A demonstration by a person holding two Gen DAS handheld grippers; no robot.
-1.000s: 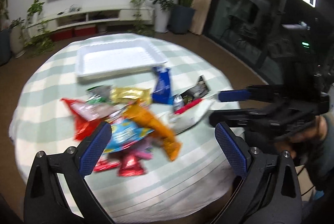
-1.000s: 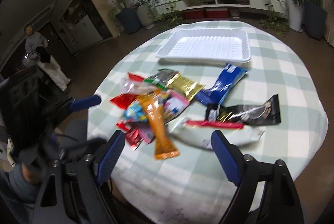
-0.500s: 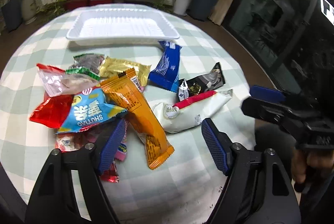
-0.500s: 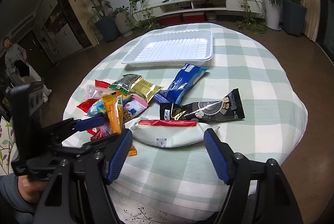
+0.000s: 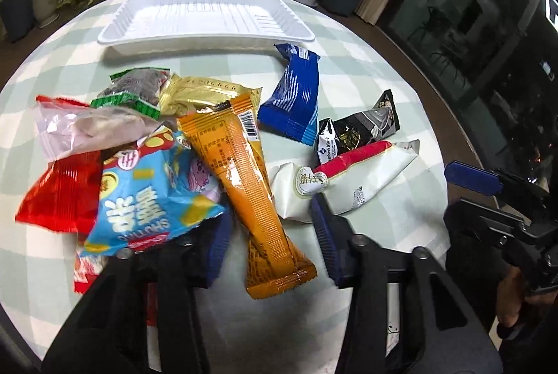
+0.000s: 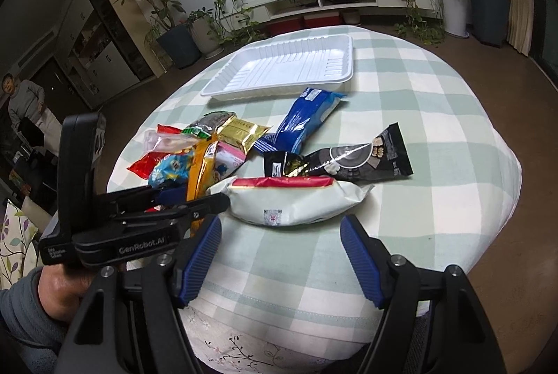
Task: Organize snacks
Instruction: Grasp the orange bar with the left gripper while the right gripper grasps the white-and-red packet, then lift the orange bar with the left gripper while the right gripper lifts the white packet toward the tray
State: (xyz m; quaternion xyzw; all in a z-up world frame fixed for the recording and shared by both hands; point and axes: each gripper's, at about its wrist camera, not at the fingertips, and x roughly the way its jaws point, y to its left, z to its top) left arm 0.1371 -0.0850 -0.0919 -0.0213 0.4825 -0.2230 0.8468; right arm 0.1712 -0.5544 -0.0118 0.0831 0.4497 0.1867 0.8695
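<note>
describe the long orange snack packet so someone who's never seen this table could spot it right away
On the green-checked round table, a snack pile lies in front of the white tray. The orange packet lies atop it, the only long, narrow orange stick.

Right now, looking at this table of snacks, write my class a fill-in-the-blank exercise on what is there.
1. The white tray at the far side of the table holds ____ snacks.
2. The left tongs are closing around the long ____ packet.
3. A red strip lies on the ____ pouch, just ahead of the right tongs.
4. The tablecloth is checked white and pale ____.

Missing words: no; orange; white; green
</note>
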